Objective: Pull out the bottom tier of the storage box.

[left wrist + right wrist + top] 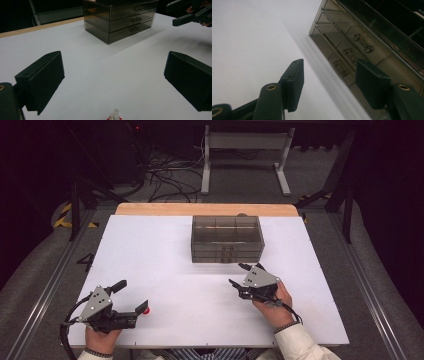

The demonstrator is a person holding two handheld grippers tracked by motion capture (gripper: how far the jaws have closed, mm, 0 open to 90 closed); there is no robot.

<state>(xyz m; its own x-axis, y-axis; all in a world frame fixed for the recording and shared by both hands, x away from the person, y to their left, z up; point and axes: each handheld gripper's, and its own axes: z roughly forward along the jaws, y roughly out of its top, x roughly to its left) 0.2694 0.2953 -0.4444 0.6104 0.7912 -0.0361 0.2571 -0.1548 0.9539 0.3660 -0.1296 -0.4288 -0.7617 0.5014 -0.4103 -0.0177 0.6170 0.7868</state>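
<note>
A smoky see-through drawer box point(227, 239) stands at the back middle of the white table point(165, 270), its three drawers shut. My right gripper point(237, 274) hovers just in front of the box's right half, tilted, jaws partly apart with nothing between them. In the right gripper view the right gripper point(329, 63) points at the drawer fronts, and the lowest drawer's clear handle point(339, 68) lies just beyond the jaws. My left gripper point(134, 295) rests near the front left, open wide. A small red and white object point(146, 310) lies by its lower jaw, seen again as the small object point(113, 116).
A wooden strip point(205, 209) runs along the table's far edge. Behind it are the white legs of a stand point(245, 160) and cables on the floor. The drawer box point(120, 18) and right gripper point(180, 12) appear far off in the left gripper view.
</note>
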